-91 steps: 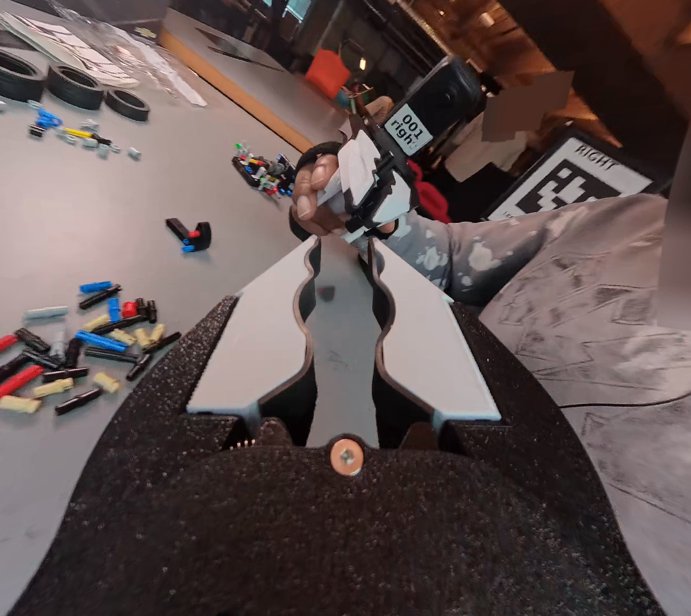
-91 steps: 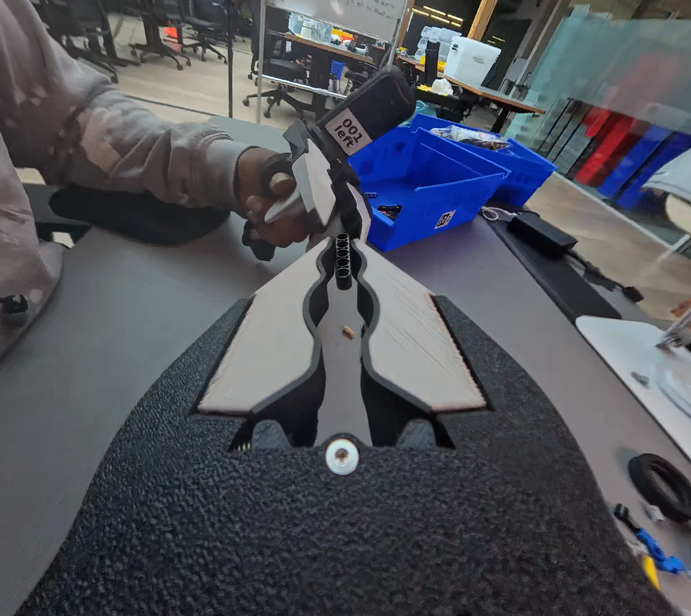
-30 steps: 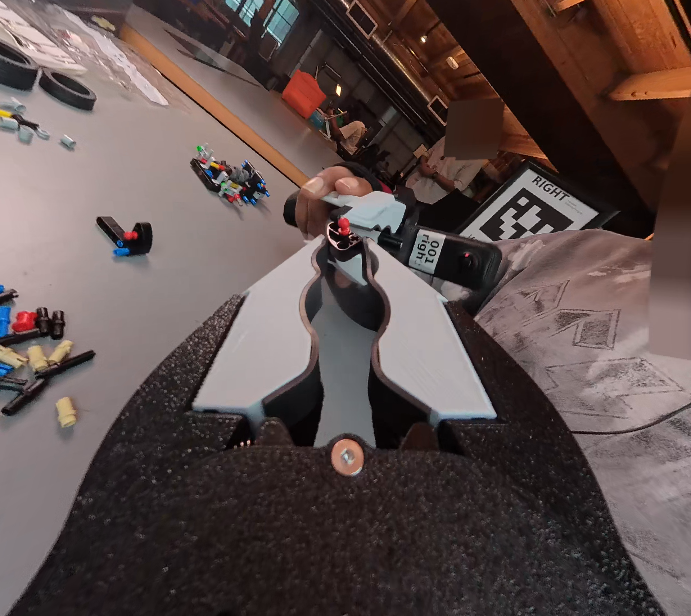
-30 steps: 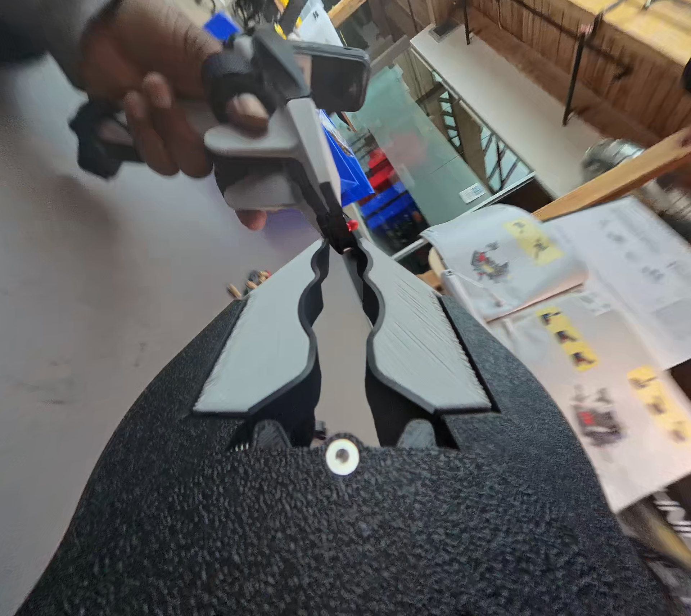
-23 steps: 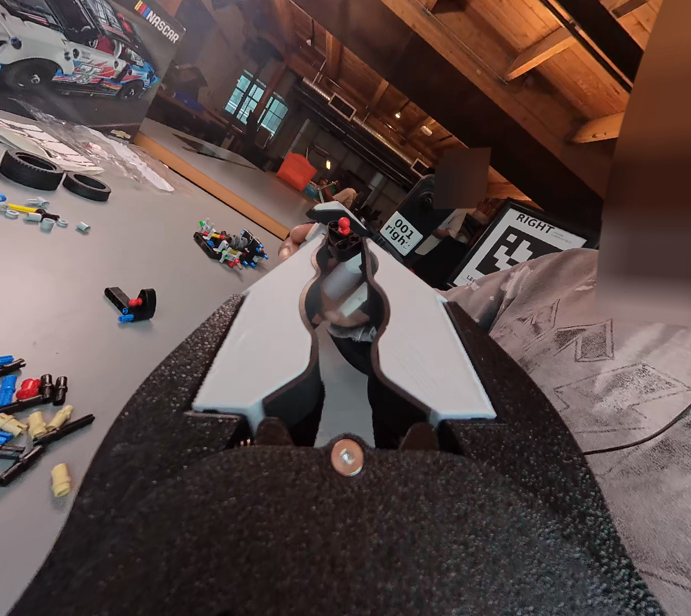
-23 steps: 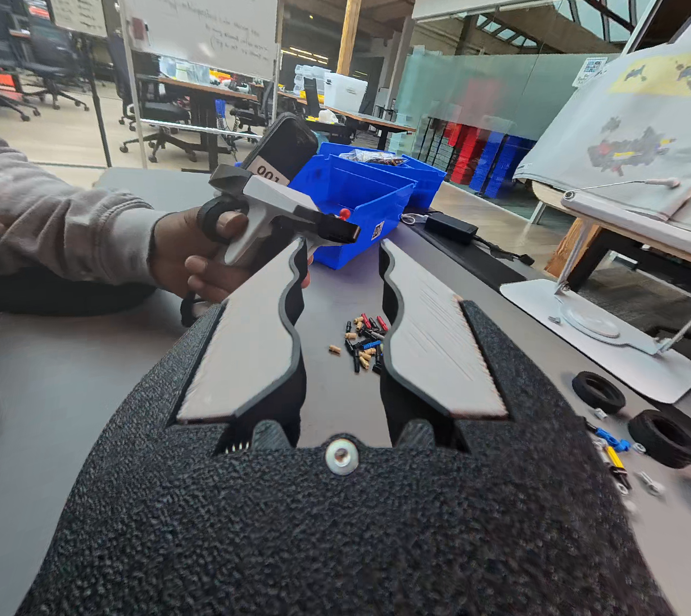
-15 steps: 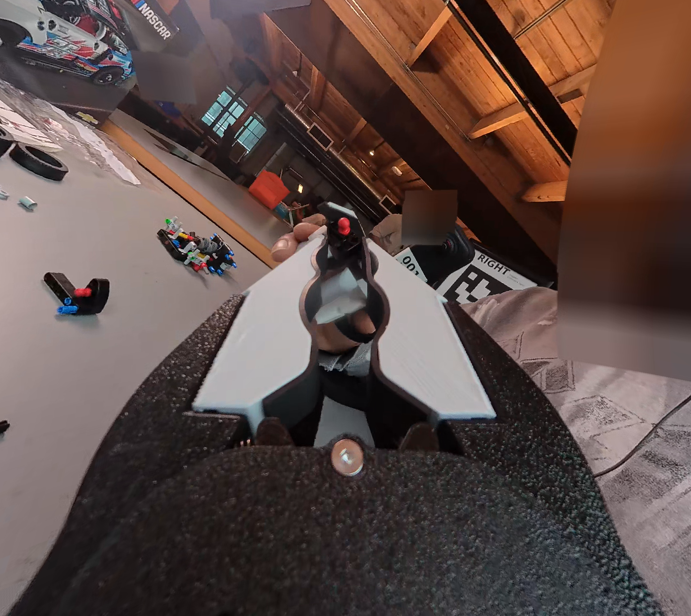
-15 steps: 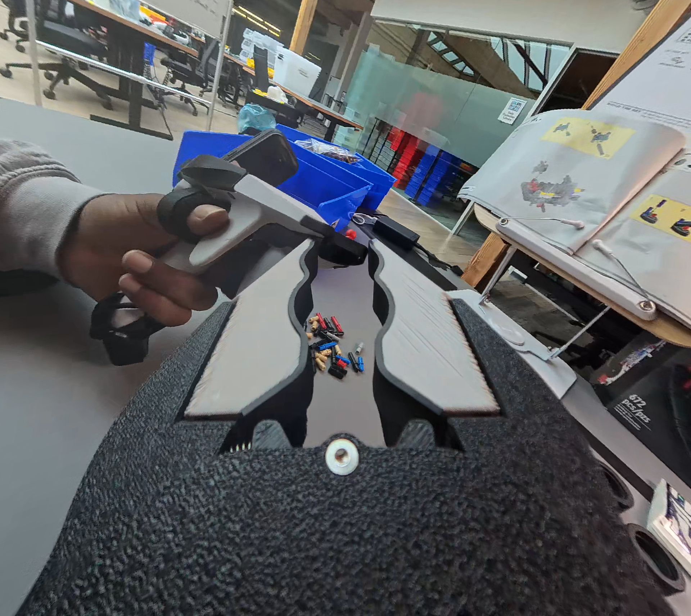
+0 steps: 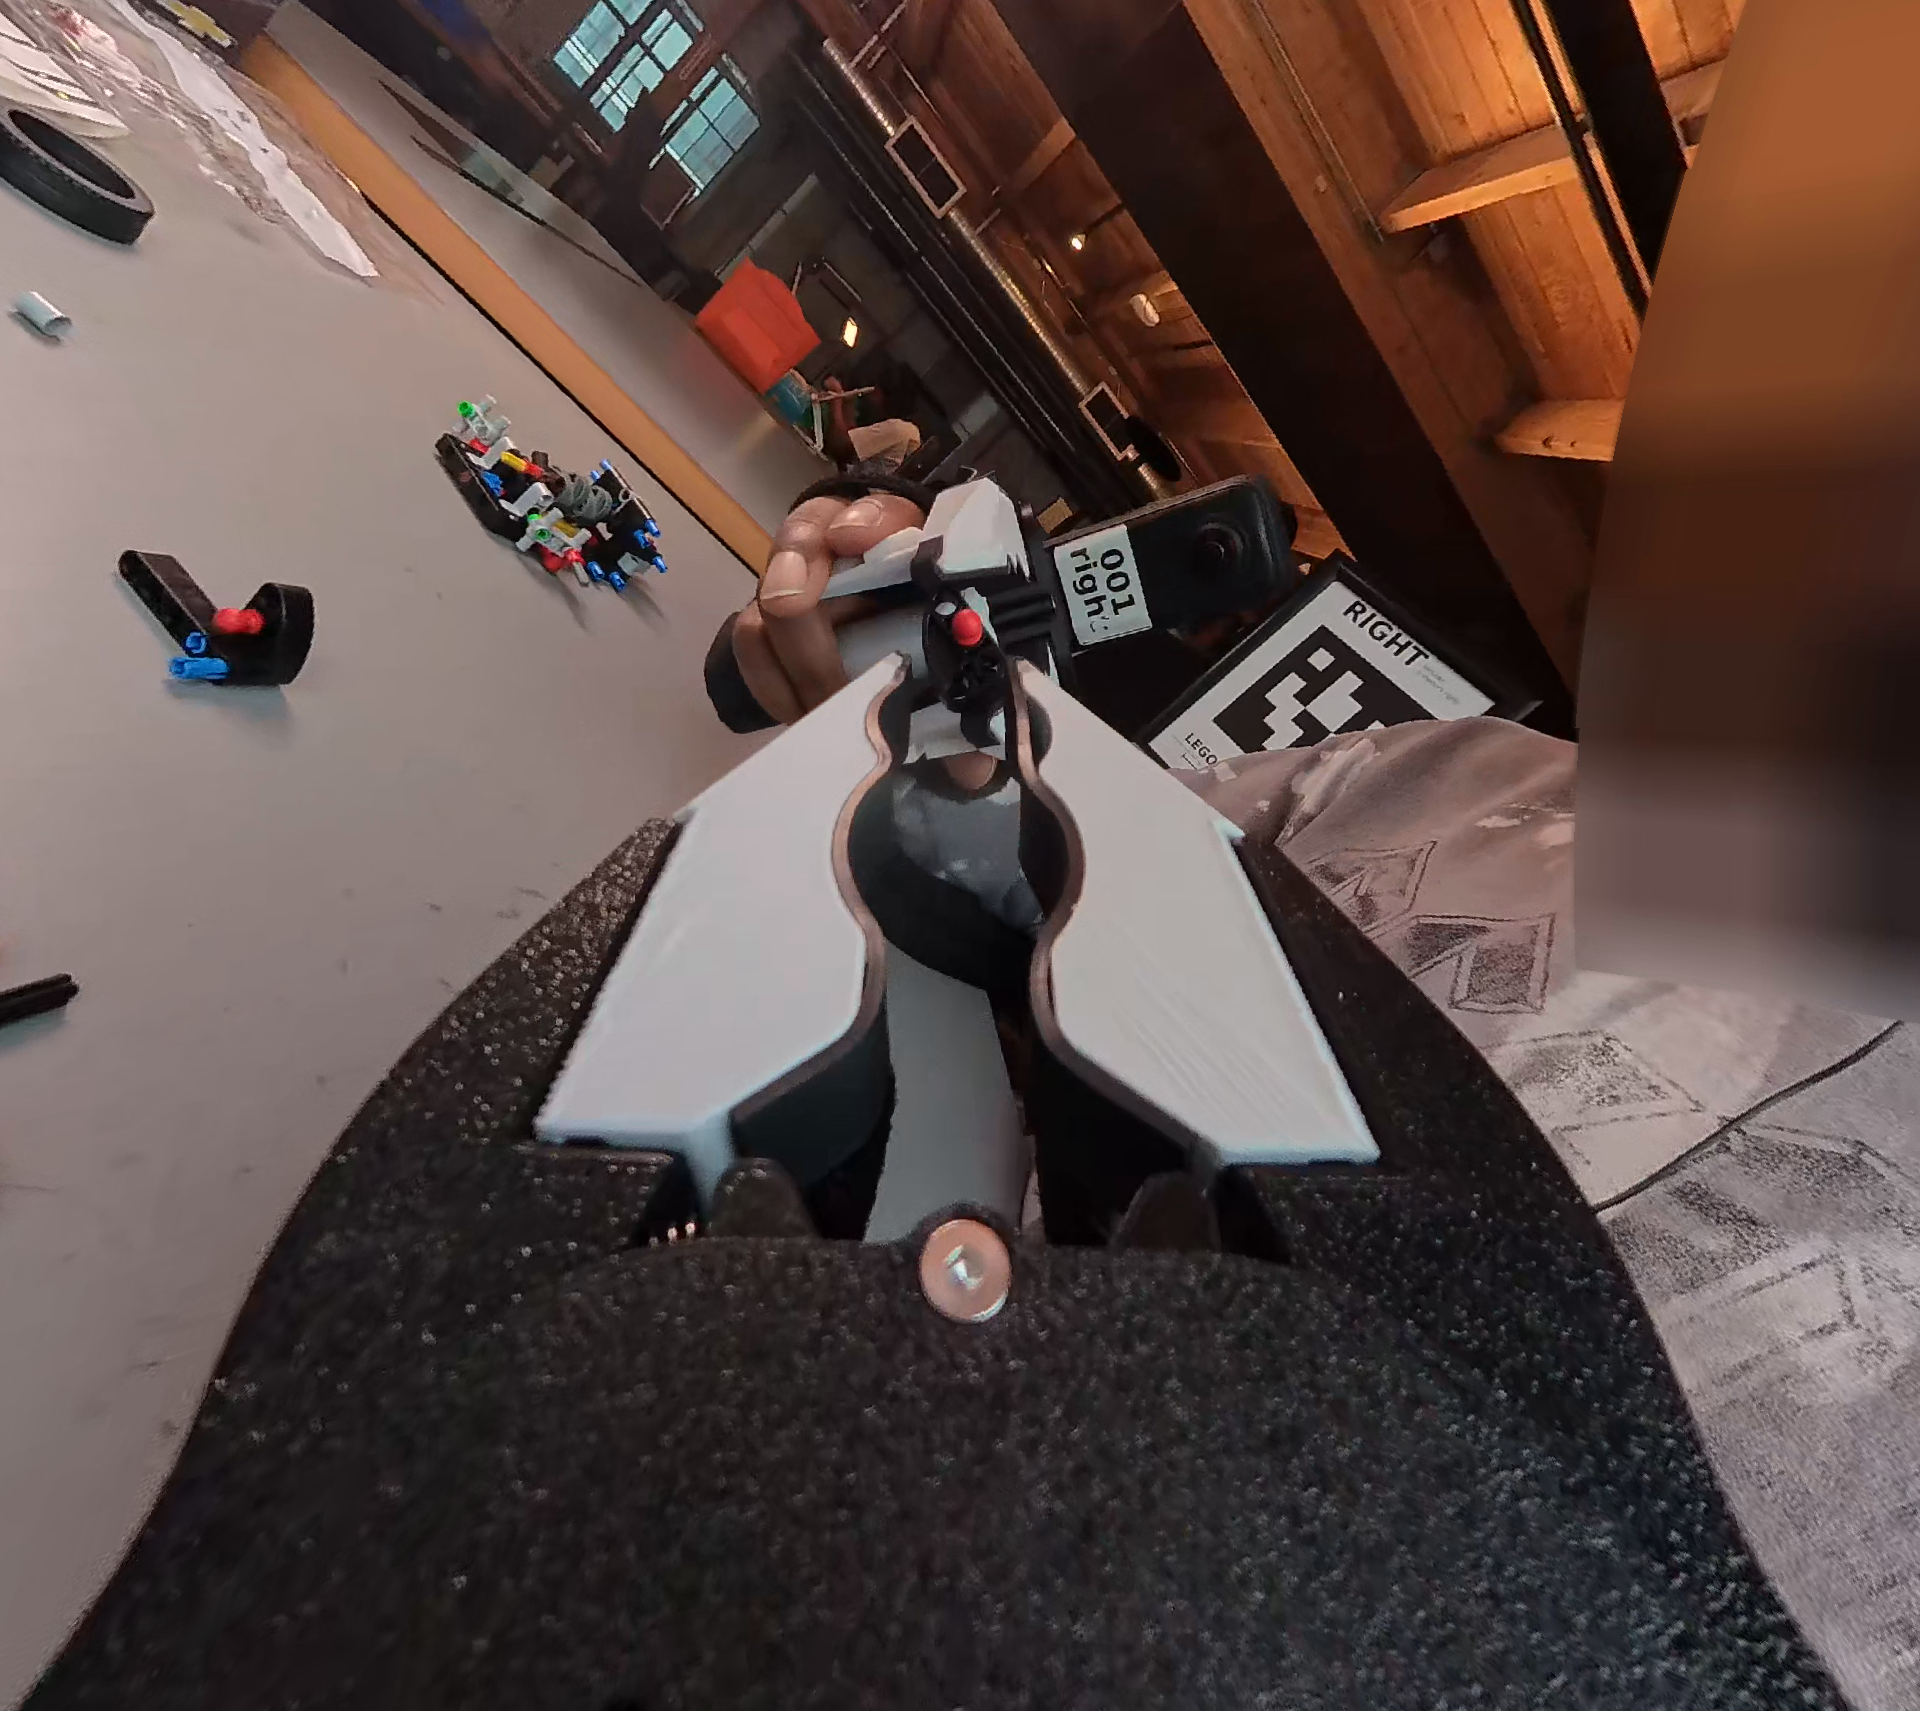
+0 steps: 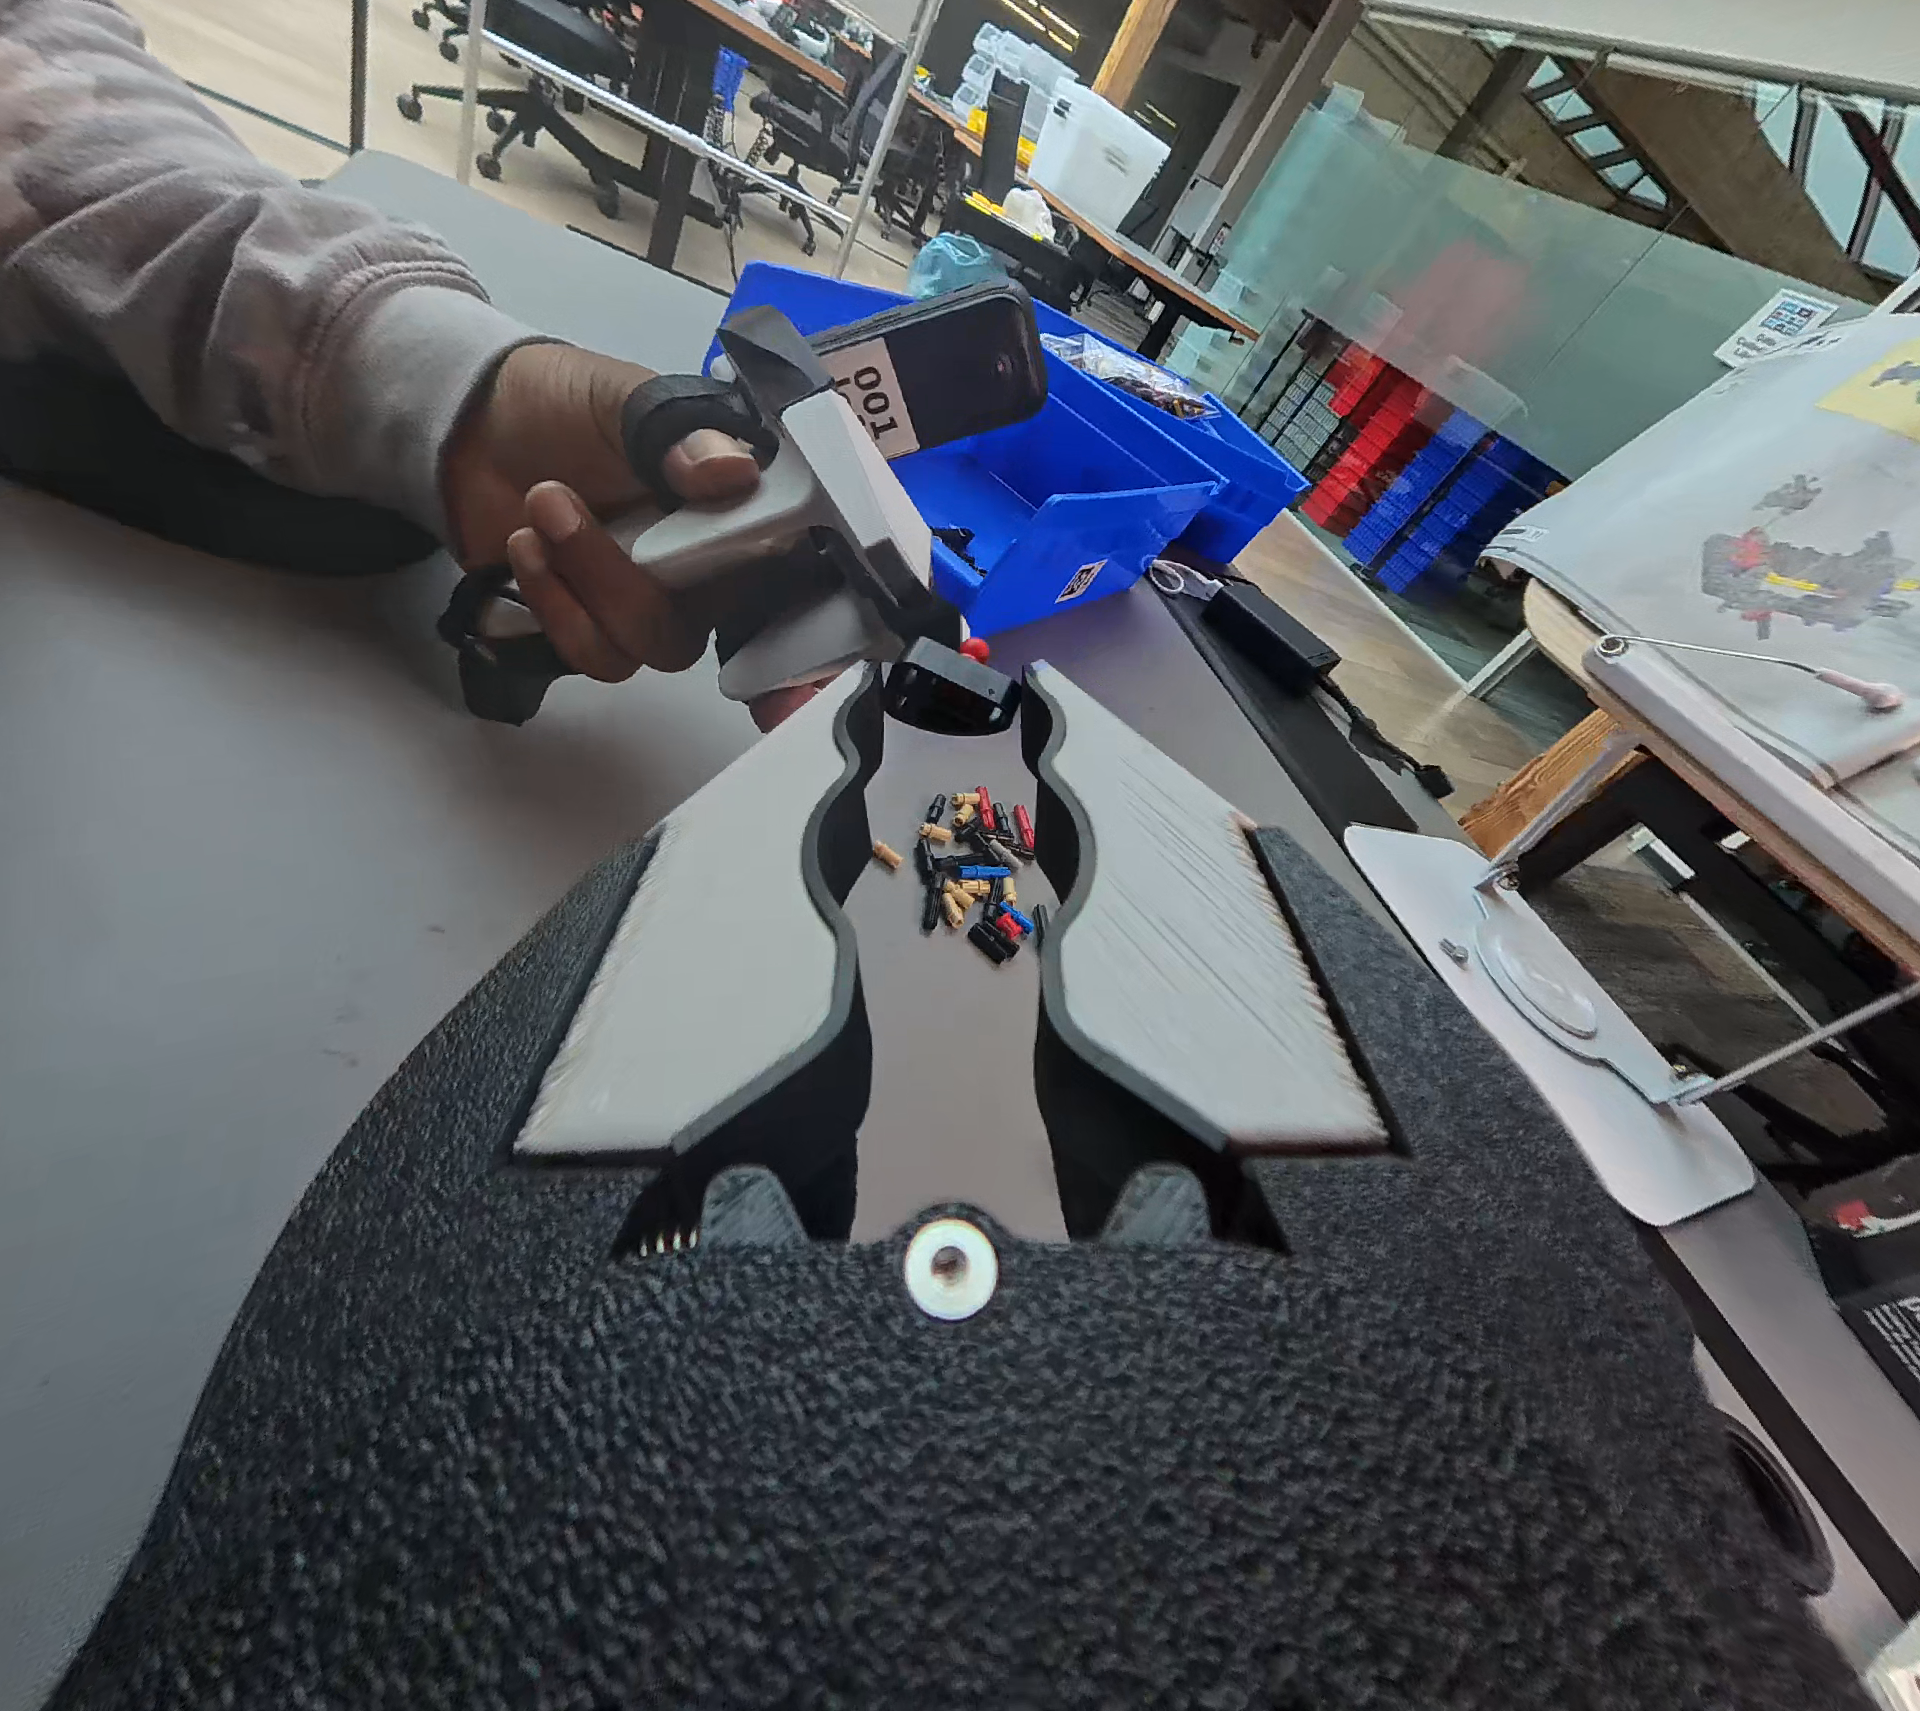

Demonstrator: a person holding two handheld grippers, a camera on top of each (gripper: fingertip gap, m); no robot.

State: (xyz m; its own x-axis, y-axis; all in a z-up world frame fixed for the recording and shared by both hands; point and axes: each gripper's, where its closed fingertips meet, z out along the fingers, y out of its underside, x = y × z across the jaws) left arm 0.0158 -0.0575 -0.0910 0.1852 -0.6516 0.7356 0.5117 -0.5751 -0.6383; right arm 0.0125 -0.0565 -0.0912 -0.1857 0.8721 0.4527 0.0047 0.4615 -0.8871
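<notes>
The left gripper [image 9: 956,685] holds a small black plastic piece [image 9: 961,659] between the tips of its 2 light grey fingers [image 9: 769,892]; its jaws are narrow, pressed on this piece. A round red pin [image 9: 967,622] stands out from the piece. The right gripper [image 10: 951,695] meets the same black piece [image 10: 948,687] from the other side. Its jaws are a little apart and the piece sits across the gap at the tips, but I cannot tell if they press on it. Both grippers are lifted above the grey worktop [image 9: 260,830].

The bodies of the grippers are rough, grainy black; the fingers are smooth plates with wavy black inner edges. Each gripper is held by a hand [image 10: 582,508], with a black strap around 1 digit.

Under the right gripper, on the worktop, lies a loose heap of small pins [image 10: 971,872], tan, black, red and blue, short and cylindrical. Farther off stand blue plastic bins [image 10: 1070,508]. In the left wrist view a black bent beam with a red and a blue pin [image 9: 223,622] lies on the worktop, near a small, many-coloured brick assembly [image 9: 551,508] and a black rubber tyre [image 9: 68,181].
</notes>
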